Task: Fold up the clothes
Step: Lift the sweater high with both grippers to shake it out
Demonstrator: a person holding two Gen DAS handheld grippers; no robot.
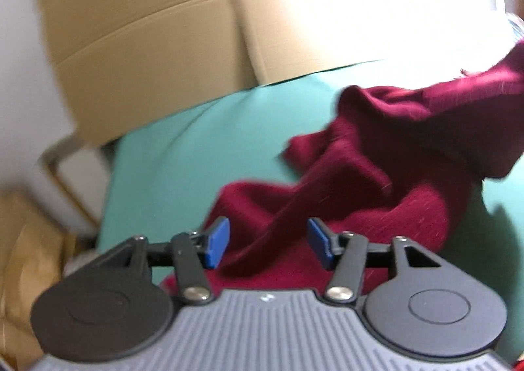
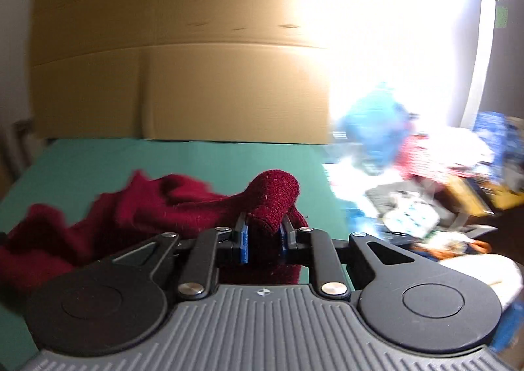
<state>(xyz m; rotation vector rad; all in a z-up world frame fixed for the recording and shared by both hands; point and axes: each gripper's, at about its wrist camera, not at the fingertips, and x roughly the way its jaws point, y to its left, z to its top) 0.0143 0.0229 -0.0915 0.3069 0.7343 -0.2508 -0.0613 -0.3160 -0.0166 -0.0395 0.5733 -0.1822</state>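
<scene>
Slippage is the main risk here. A bunched fold of the sweater (image 2: 196,207) is pinched between the blue pads (image 2: 244,243) of the right hand-held gripper (image 2: 263,240), whose jaws are nearly closed on the knit; a rounded lump of fabric stands up above the pads, so the hold appears to be on a thick roll, not a clean edge. If that roll is pulled sideways, it could be drawn out of the pads or the wrong layer could be carried along.

The left hand-held gripper (image 1: 267,245) is seen with jaws well apart and nothing gripped; the sweater (image 1: 376,158) lies under and ahead of it, crumpled on the green tabletop (image 1: 196,148). With only one side held, the garment may be dragged across the cloth instead of being spread, and creases could be folded in.

Both views are smeared by motion, so seams and sleeve ends cannot be told apart. Clutter (image 2: 425,191) is piled just beside the tabletop's right edge, and a trailing part could be caught on it. A cardboard sheet (image 2: 163,76) stands behind.
</scene>
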